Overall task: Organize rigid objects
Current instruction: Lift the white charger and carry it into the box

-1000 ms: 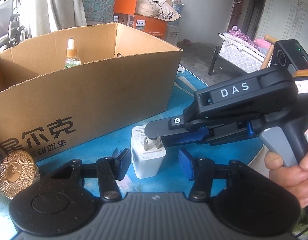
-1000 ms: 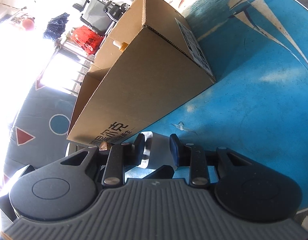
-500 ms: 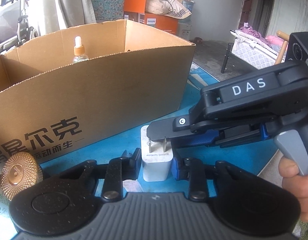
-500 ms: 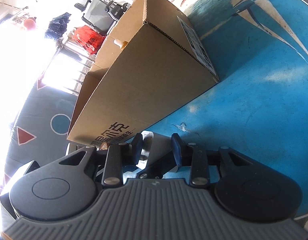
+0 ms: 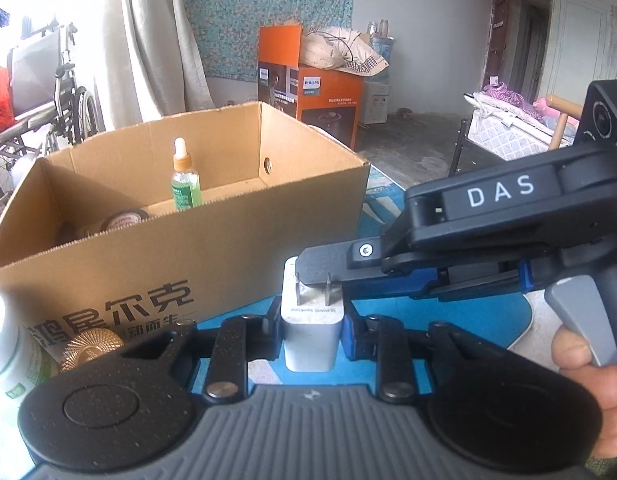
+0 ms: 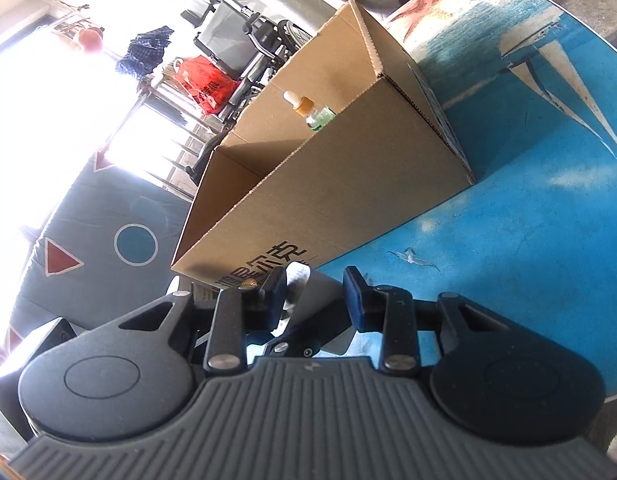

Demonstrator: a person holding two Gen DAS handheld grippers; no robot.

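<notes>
A white charger plug (image 5: 312,340) with two metal prongs hangs just above the blue table. My left gripper (image 5: 311,332) is shut on its body from both sides. My right gripper (image 5: 320,280) comes in from the right, held by a hand, and is shut on the charger's prong end. In the right wrist view the charger (image 6: 304,290) sits between the right gripper (image 6: 314,300) pads. Behind it stands an open cardboard box (image 5: 228,248) (image 6: 348,184). Inside are a green dropper bottle (image 5: 184,184) (image 6: 312,114) and a tape roll (image 5: 124,218).
A gold ribbed round object (image 5: 90,346) lies at the box's front left corner. A white bottle with a green label (image 5: 8,352) stands at the left edge. The blue printed tabletop (image 6: 528,240) stretches to the right of the box. A wheelchair and boxes stand beyond.
The left gripper's fingers closed onto the charger. Both grippers then rose with it off the table, and the inside of the box has come into view.
</notes>
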